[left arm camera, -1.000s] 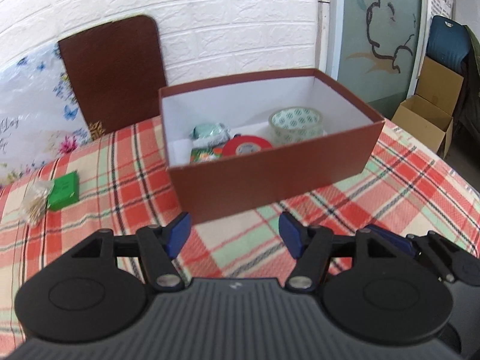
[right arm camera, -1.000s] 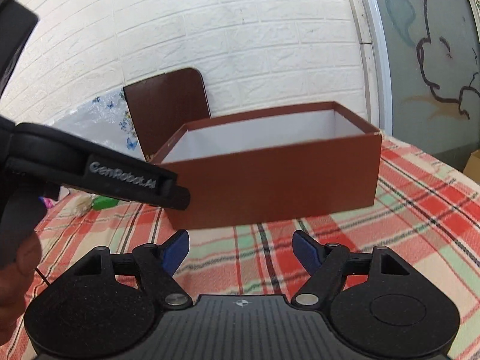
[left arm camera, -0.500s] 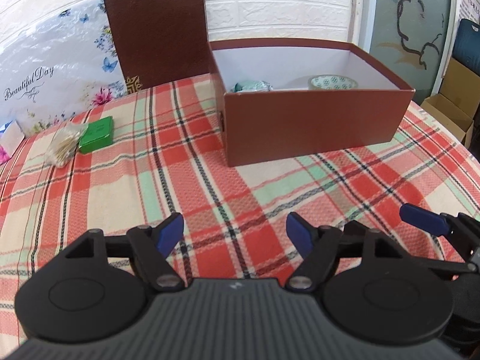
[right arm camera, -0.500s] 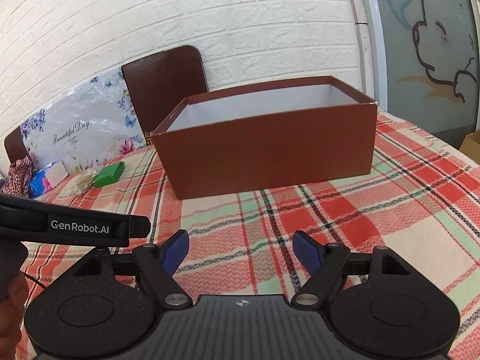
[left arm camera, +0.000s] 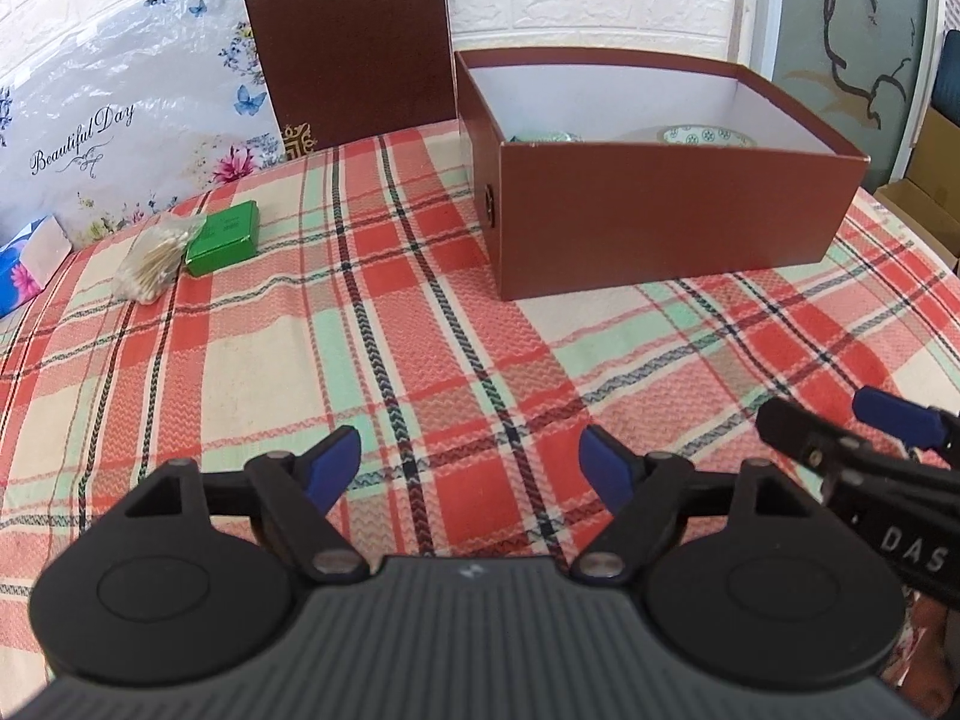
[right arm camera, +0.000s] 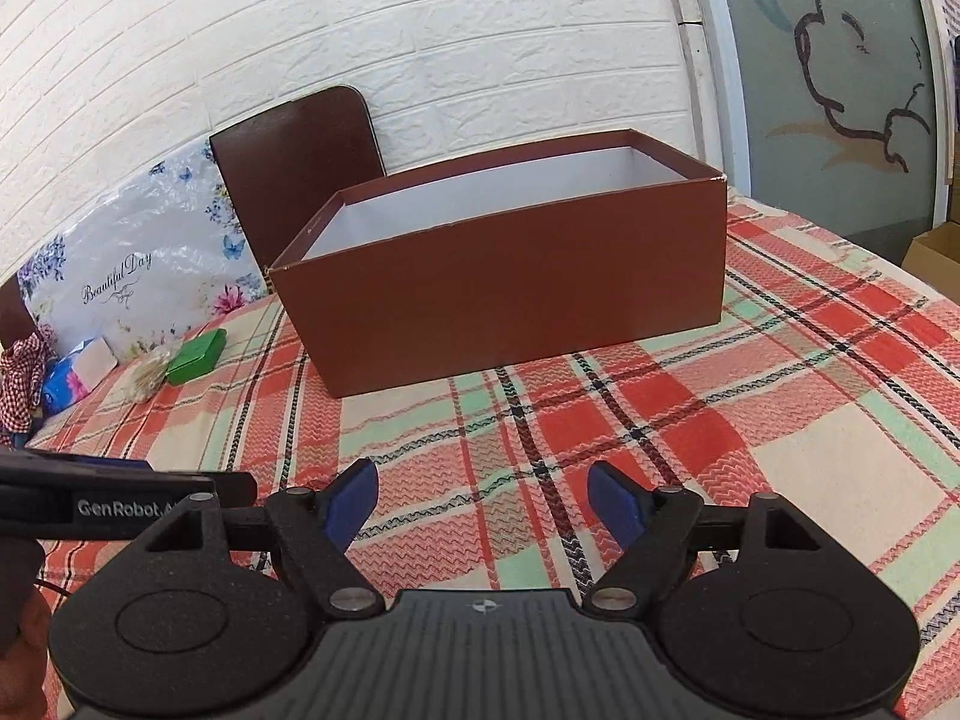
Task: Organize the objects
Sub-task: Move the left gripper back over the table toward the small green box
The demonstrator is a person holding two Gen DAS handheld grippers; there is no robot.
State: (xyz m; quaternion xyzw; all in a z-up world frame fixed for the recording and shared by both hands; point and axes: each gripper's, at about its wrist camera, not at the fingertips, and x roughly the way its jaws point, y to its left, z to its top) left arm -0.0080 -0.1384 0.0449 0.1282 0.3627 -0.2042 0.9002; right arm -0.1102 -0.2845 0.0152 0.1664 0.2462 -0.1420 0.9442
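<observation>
We seem to be in a home: a plaid tablecloth (left arm camera: 420,324) covers the worktop, a white brick wall (right arm camera: 420,30) rises behind it, and a brown chair back (left arm camera: 348,42) stands against that wall, beside a floral "Beautiful Day" sheet (left arm camera: 120,120).

White brick wall (right arm camera: 420,30) behind a brown chair (left arm camera: 348,42).

Brown box (left arm camera: 660,228) — open-topped, white inside, upright on the plaid cloth at far right. Within it, a patterned tape roll (left arm camera: 705,136) and a teal item (left arm camera: 543,137) show just above the near wall. Well to its left lie a flat green box (left arm camera: 223,238) and — touching it — a clear bag of cotton swabs (left arm camera: 153,264).
</observation>
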